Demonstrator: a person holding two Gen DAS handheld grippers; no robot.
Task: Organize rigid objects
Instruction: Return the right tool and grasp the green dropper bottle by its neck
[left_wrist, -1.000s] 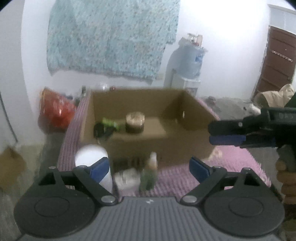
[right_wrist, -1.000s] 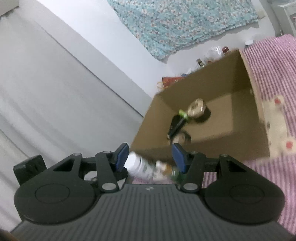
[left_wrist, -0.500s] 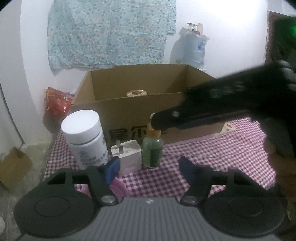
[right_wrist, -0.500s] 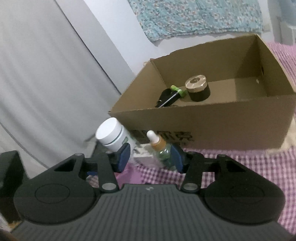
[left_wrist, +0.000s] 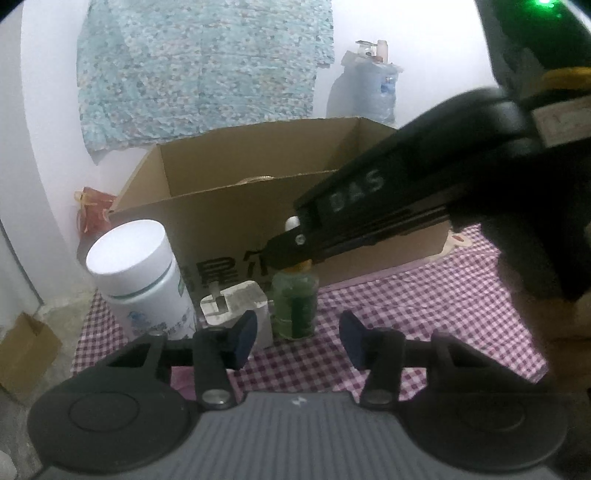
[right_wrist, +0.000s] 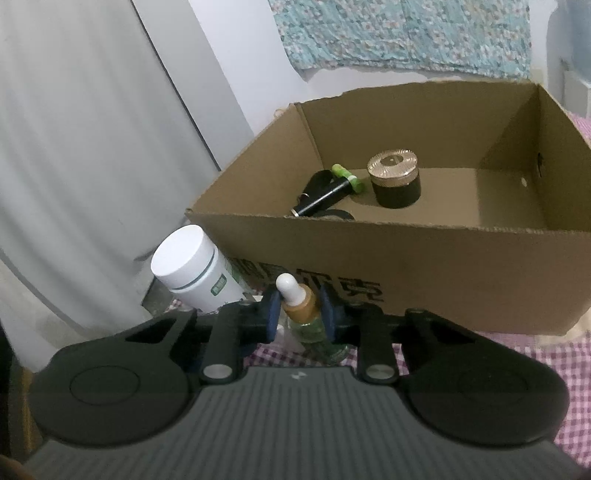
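Right gripper (right_wrist: 298, 314), jaws just closing, clamps the dropper bottle (right_wrist: 300, 300) standing before the cardboard box (right_wrist: 443, 280). Left gripper (left_wrist: 297, 338) is half-open and empty. Jar (right_wrist: 394, 181) already boxed; white bottle (left_wrist: 140, 273) and charger (left_wrist: 236, 301) remain.

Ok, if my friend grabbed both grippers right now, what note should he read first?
Right gripper: jaws have just been closing, now pinched on the dropper bottle at its collar; the bottle stands on the checked cloth.
Left gripper: jaws have been closing with nothing between them, open, near the white charger.
Done: black jar and green-tipped tool lie in the cardboard box.
Left: dropper bottle, charger and white bottle, all in front of the box.
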